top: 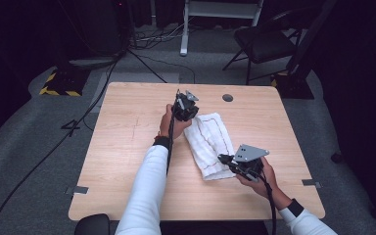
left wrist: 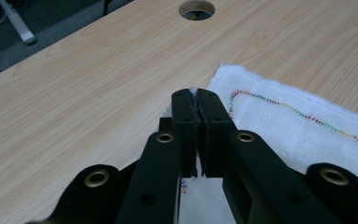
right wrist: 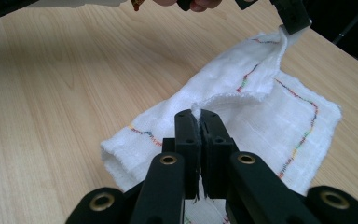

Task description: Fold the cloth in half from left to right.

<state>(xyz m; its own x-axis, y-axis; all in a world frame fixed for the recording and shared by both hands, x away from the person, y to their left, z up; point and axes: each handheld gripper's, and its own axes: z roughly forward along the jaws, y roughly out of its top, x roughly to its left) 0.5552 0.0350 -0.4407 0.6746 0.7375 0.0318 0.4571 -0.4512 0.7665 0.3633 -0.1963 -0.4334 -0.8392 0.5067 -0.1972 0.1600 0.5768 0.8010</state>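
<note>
A: Start with the big stuff?
B: A wooden table [top: 127, 147], and on it, right of the middle, a white cloth [top: 208, 147] with coloured stitching, partly folded.
A: And the grippers?
B: The left gripper [top: 185, 110] has its jaws pressed together on the cloth's far corner. The right gripper [top: 223, 158] is likewise clamped on the near edge, lifting a fold [right wrist: 233, 95] off the table

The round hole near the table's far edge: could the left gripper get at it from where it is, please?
Probably yes: bare wood lies between the left gripper and the hole, but its jaws are shut on the cloth.
</note>
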